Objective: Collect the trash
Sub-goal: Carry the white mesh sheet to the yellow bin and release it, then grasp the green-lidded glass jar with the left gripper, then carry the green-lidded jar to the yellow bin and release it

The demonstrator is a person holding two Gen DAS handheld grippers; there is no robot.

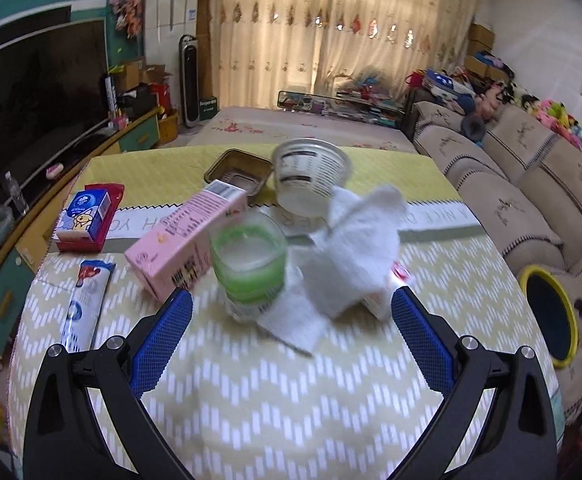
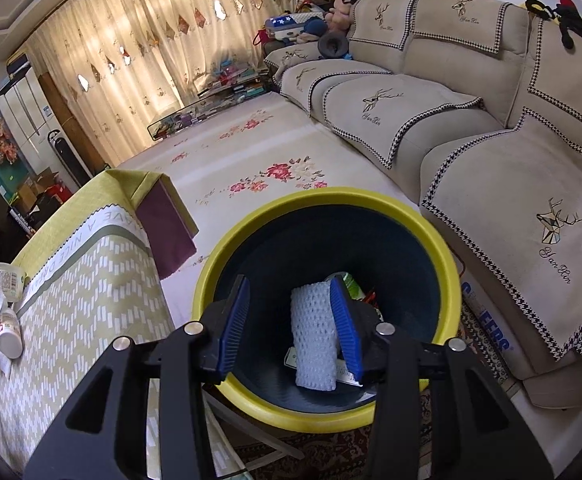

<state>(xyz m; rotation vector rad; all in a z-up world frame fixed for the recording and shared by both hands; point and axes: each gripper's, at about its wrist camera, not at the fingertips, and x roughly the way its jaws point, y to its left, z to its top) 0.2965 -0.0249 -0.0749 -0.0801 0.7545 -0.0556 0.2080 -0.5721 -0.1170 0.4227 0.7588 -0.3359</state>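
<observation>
Landmark: the yellow-rimmed dark round bin (image 2: 327, 408) on the floor between table and sofa.

Left to right on the table covered with a yellow-green zigzag cloth (image 1: 251, 392), all well left of the bin:
- blue-and-white sachet (image 1: 85, 304) lying flat, farthest from the bin
- blue tissue pack on a red tray (image 1: 87, 216)
- pink rectangular carton (image 1: 187, 240) on its side, leaning against the jar
- green-banded clear plastic jar (image 1: 249, 258), blurred, white contents or lid, can't say which
- brown foil tray (image 1: 239, 174) behind it
- white paper tub with printed label (image 1: 311, 176), tipped over, mouth facing camera
- crumpled white tissue (image 1: 355, 248) draped over a small red-and-white pack, nearest the bin

Left gripper (image 1: 291, 304): jaws spread wide, nothing between them, hanging over the jar/tissue pile. Looks lined up for the next pick.

Right gripper (image 2: 295, 320): over the bin mouth, pointing down into it. Jaws parted; white foam mesh sleeve (image 2: 315, 340) sits between them, against the right pad, clear of the left pad. Reads as let go, not clamped, so a drop in hand. More scraps underneath in the bin, too dark to name.

Judgement: most of the trash is not yet binned.
</observation>
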